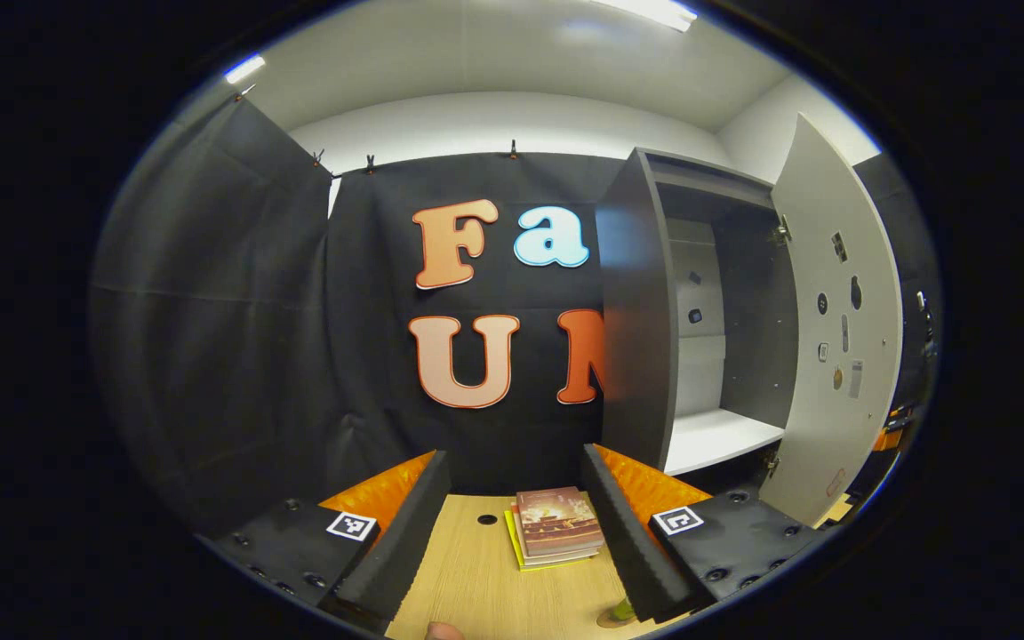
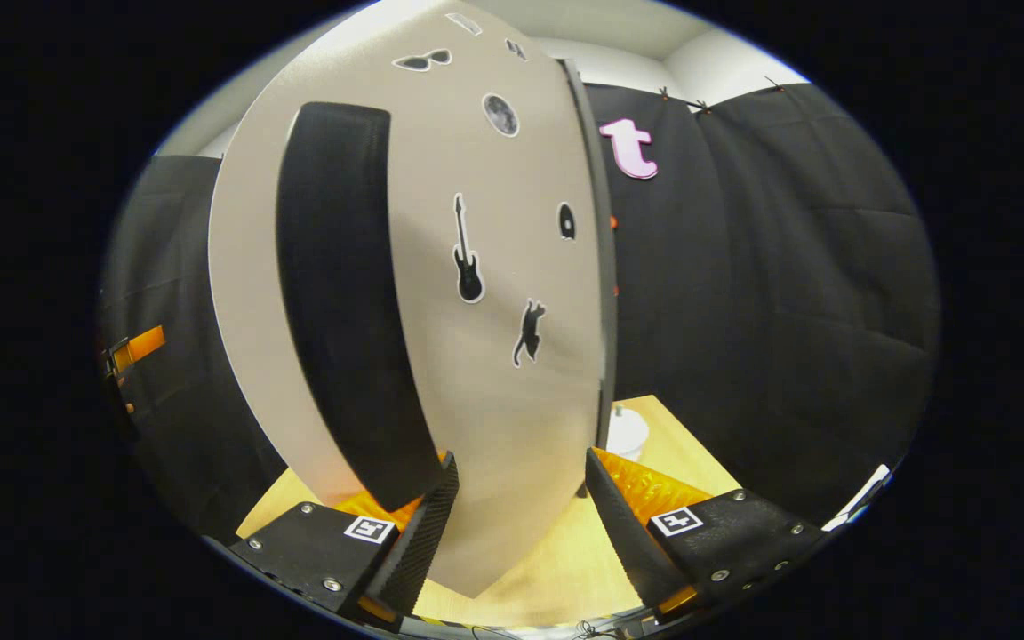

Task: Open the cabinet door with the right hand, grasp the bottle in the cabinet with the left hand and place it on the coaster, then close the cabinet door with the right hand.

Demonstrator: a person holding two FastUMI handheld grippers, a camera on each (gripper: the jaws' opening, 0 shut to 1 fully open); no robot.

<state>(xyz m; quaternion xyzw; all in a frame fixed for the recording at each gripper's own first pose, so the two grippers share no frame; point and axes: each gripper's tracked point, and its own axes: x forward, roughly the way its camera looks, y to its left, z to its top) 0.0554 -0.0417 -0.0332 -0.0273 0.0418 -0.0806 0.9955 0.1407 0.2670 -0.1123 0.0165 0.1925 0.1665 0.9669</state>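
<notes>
2 grippers' fingers wide: left gripper (image 1: 516, 524) over books (image 1: 556, 526); right gripper (image 2: 516, 524) faces cabinet door (image 2: 441, 267) stickers.

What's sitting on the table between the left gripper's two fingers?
In the left gripper view, a small stack of books lies on the wooden table between the open left gripper fingers, ahead of them toward the wall.

Matt grey cabinet door (image 2: 494, 356), wood-grain table (image 1: 485, 578).
</notes>
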